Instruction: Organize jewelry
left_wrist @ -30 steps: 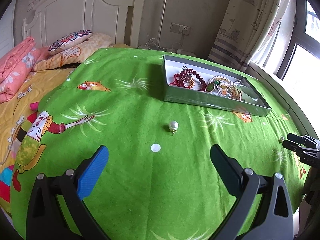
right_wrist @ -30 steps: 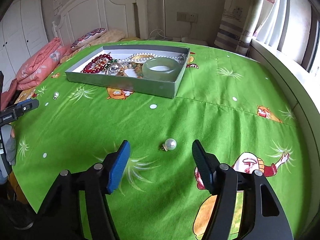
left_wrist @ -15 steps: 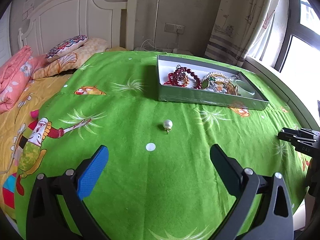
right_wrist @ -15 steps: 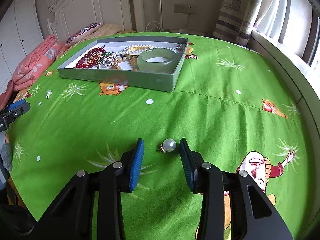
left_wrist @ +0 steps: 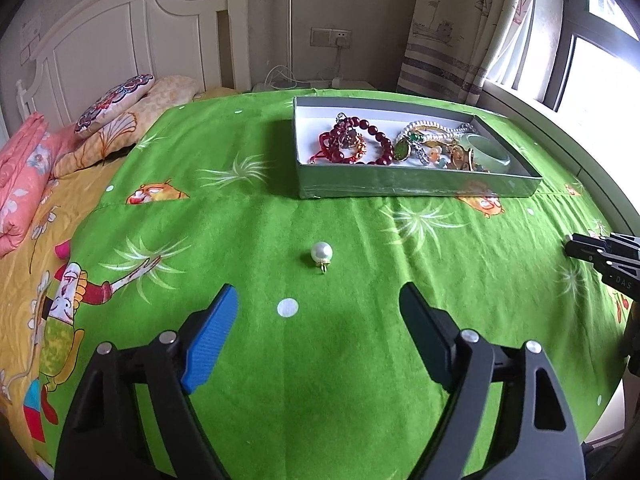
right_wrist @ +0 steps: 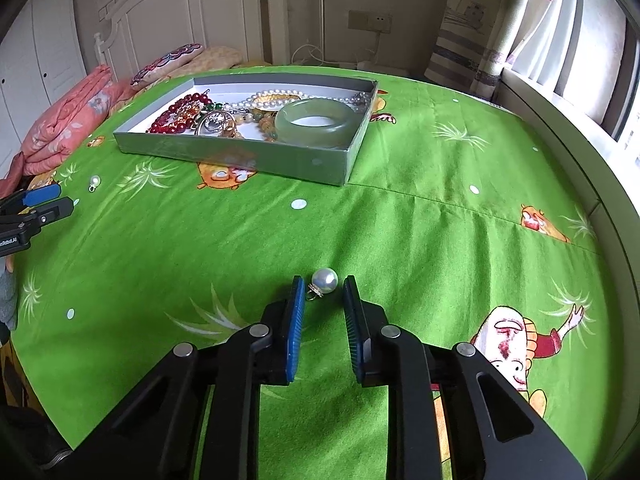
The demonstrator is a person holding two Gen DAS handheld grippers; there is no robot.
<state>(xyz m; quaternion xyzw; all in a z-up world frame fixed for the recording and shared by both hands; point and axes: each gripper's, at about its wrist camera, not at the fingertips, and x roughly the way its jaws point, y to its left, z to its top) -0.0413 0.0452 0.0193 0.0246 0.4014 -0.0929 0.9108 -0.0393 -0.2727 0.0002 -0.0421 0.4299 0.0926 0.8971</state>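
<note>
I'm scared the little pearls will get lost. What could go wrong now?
The pearl sits just at the tips of the right tool, so closing could squirt it away across the green sheet. Its tiny gold loop might snag. The left tool is wide open, short of its own pearl.

A green cartoon-print sheet (left_wrist: 248, 216) covers the bed. Against the white headboard (left_wrist: 120, 44) lie a patterned pillow (left_wrist: 114, 102) and folded pink quilt (left_wrist: 20, 176). A striped curtain (left_wrist: 452, 28) hangs beside the window (left_wrist: 600, 36); a wall socket (left_wrist: 331, 38) sits between.
</note>
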